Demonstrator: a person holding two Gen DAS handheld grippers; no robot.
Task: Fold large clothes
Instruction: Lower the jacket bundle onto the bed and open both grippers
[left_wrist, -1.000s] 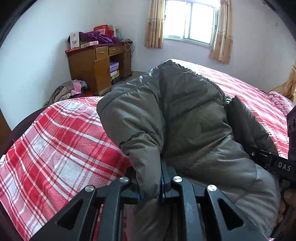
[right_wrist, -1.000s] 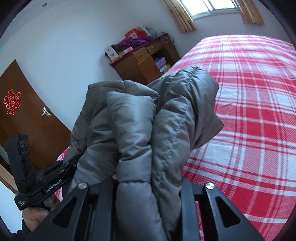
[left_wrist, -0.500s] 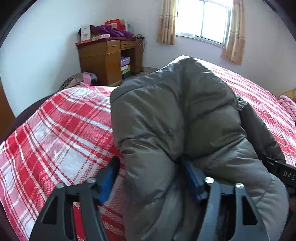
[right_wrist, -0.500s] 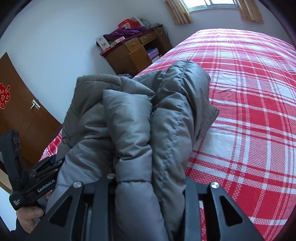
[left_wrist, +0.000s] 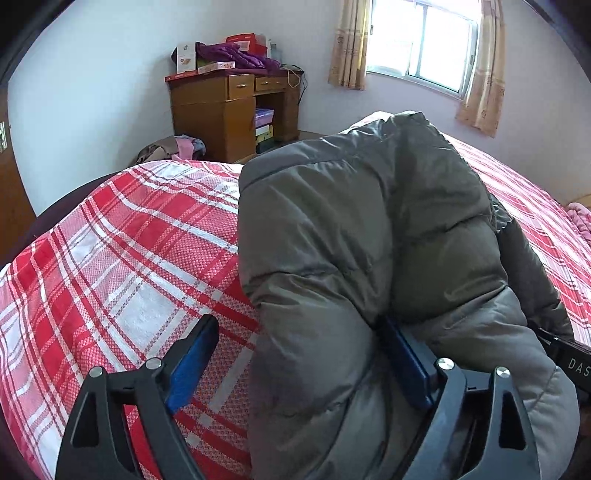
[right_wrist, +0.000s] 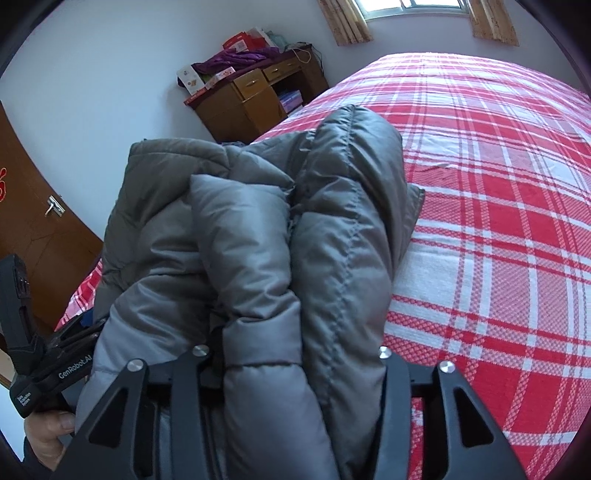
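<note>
A puffy grey jacket (left_wrist: 369, 229) lies bundled on the red plaid bed (left_wrist: 129, 277). My left gripper (left_wrist: 299, 325) is opening wide. Its left blue pad (left_wrist: 192, 365) hangs free over the bedspread and its right pad (left_wrist: 406, 362) rests against a jacket fold. In the right wrist view the jacket (right_wrist: 258, 240) fills the space between the fingers of my right gripper (right_wrist: 295, 347), whose jaws are opening. A dark gap shows beside its left finger (right_wrist: 199, 354). The left gripper (right_wrist: 48, 369) and the hand (right_wrist: 48, 432) holding it sit at the lower left.
A wooden desk (left_wrist: 229, 107) piled with boxes and purple cloth stands against the far wall. Clothes (left_wrist: 173, 147) lie heaped on the floor beside it. A brown door (right_wrist: 33, 206) is at left. The bed (right_wrist: 498, 221) stretches right toward the curtained window (left_wrist: 424, 44).
My left jaws went from shut on a jacket fold to wide apart. My right jaws spread around the bundle. Both grippers sank a little and the jacket settled onto the bed.
</note>
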